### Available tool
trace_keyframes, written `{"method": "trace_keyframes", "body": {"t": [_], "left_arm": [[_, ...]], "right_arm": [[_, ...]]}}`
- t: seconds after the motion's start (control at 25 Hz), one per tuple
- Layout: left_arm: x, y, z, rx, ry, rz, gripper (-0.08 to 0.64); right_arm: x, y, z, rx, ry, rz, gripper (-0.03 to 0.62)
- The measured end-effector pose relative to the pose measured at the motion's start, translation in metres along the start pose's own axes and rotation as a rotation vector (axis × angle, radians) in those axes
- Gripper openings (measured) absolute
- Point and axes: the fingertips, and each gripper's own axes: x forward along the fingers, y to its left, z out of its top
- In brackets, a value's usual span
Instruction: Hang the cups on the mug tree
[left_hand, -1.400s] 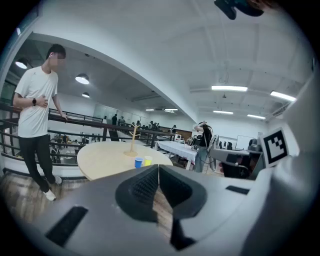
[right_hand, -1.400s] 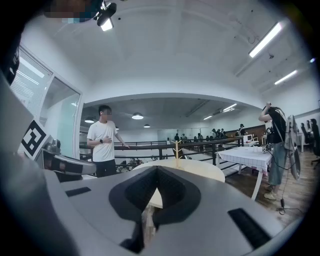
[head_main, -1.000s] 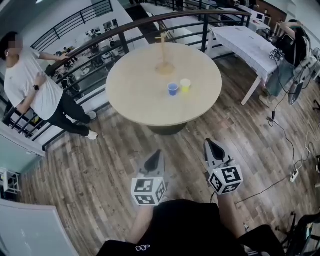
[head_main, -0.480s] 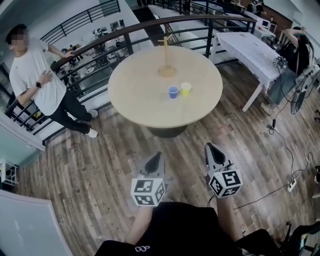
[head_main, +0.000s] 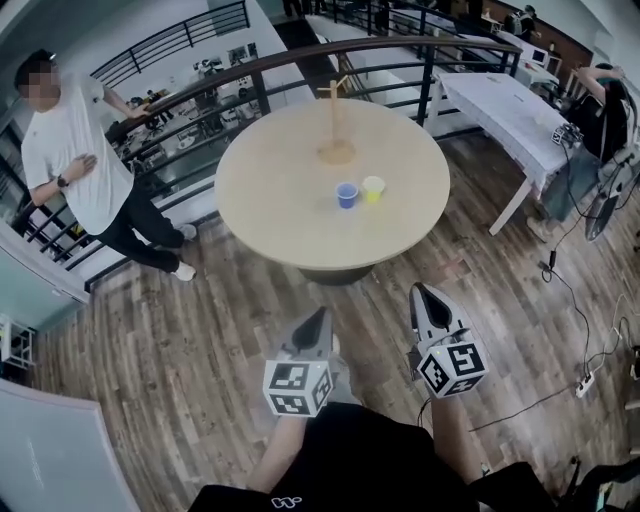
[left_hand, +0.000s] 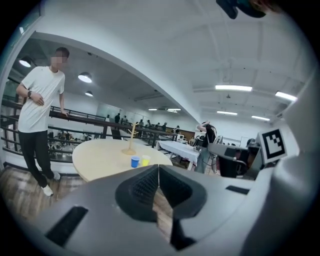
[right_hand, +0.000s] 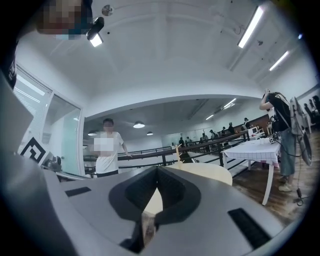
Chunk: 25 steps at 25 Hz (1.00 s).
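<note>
Two tools sit low in frame, left gripper (head_main: 316, 318) and right gripper (head_main: 422, 295), jaws pressed together and empty. Mid-frame on the table (head_main: 270, 200), blue cup (head_main: 347, 194) and yellow cup (head_main: 373, 188) look light and stiff; pinch one rim wall. Behind them, upper centre, stands the mug tree (head_main: 335, 120).

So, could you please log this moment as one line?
stage: before pickup | left gripper: shut, empty | right gripper: shut, empty | blue cup, yellow cup: on table | mug tree: bare

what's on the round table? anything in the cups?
A wooden mug tree, no cups hung, plus a blue cup and a yellow cup upright side by side. Cup insides too small to tell.
</note>
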Motion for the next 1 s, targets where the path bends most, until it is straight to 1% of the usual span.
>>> {"method": "trace_keyframes", "body": {"t": [0.08,0.2,0.28,0.4,0.52,0.6,0.68,0.8,1.0], "left_arm": [[0.025,0.011,-0.006,-0.025,0.015,0.004,0.011],[0.074,0.037,-0.011,-0.06,0.042,0.001,0.011],[0.11,0.057,0.0,-0.068,0.047,-0.014,0.011],[0.162,0.086,0.032,-0.074,0.053,-0.042,0.011],[0.201,0.122,0.066,-0.076,0.046,-0.052,0.011],[0.225,0.144,0.088,-0.083,0.018,-0.054,0.011],[0.249,0.159,0.102,-0.078,0.001,-0.063,0.012],[0.273,0.17,0.114,-0.061,0.002,-0.076,0.012],[0.292,0.186,0.121,-0.052,0.019,-0.073,0.011]], "right_arm": [[0.02,-0.013,-0.005,-0.002,0.012,-0.007,0.008],[0.063,-0.034,-0.027,0.0,0.068,-0.026,0.008],[0.101,-0.048,-0.03,-0.004,0.092,-0.049,0.008],[0.167,-0.068,-0.011,-0.021,0.102,-0.07,0.008],[0.236,-0.073,0.018,-0.024,0.073,-0.068,0.008],[0.279,-0.069,0.039,-0.044,0.028,-0.039,0.008],[0.31,-0.068,0.051,-0.052,-0.021,-0.018,0.008],[0.332,-0.082,0.049,-0.037,-0.049,-0.041,0.008],[0.35,-0.121,0.046,0.02,-0.068,-0.097,0.009]]}}
